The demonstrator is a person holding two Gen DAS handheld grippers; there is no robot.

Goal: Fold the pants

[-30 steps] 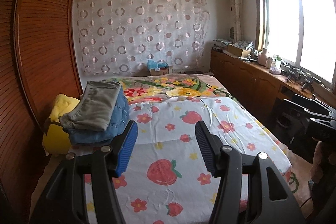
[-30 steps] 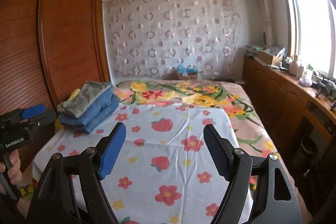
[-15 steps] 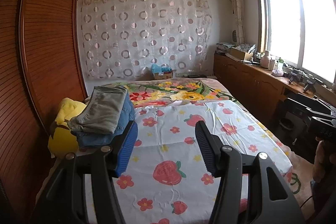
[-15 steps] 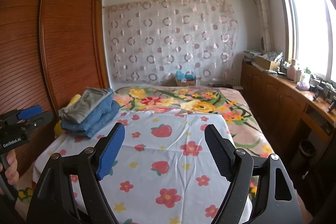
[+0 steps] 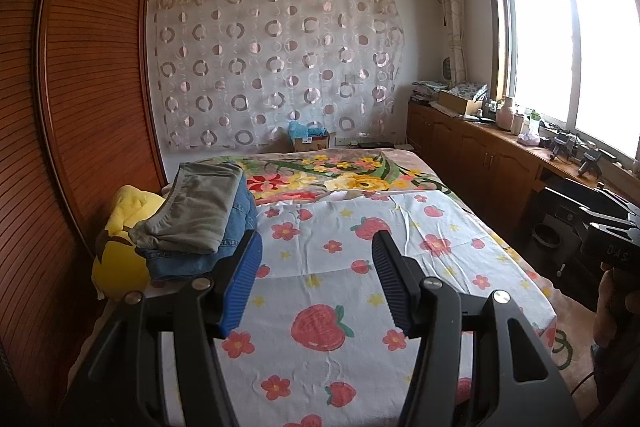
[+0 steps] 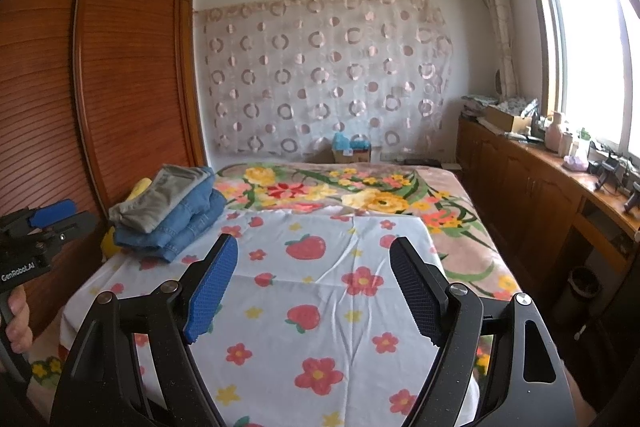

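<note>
Pants [image 5: 192, 215]: folded stack on the bed's far-left part, grey pair on top, blue denim [image 6: 188, 215] under it, a yellow cushion [image 5: 120, 247] just behind/beside, by the wood wardrobe [image 5: 72, 107]. Stack's long axis runs roughly front-to-back along the bed's left edge, slightly angled. No loose, unfolded pair visible on the strawberry sheet [image 5: 340, 267] in either view; so judgmt: either the folding's done or the next pair must come off that stack. Left tongs [image 5: 316, 283] wide apart, holding nothing, hovering above the bed's near end; stack lies ahead and to their left, near corner of the denim just past the blue pad [image 5: 240, 287] in left wrist view. Right tongs [image 6: 314, 287] also wide, empty, above the sheet; from there the stack is well off to the left and farther. So left hand is clearly the nearer one; reach = fwd-left, approach probably from the stack's short near end. Right view shows the left device [image 6: 36, 243] at far left edge, held in a hand. Floral blanket [image 6: 340, 191] covers the bed's far half.
</note>
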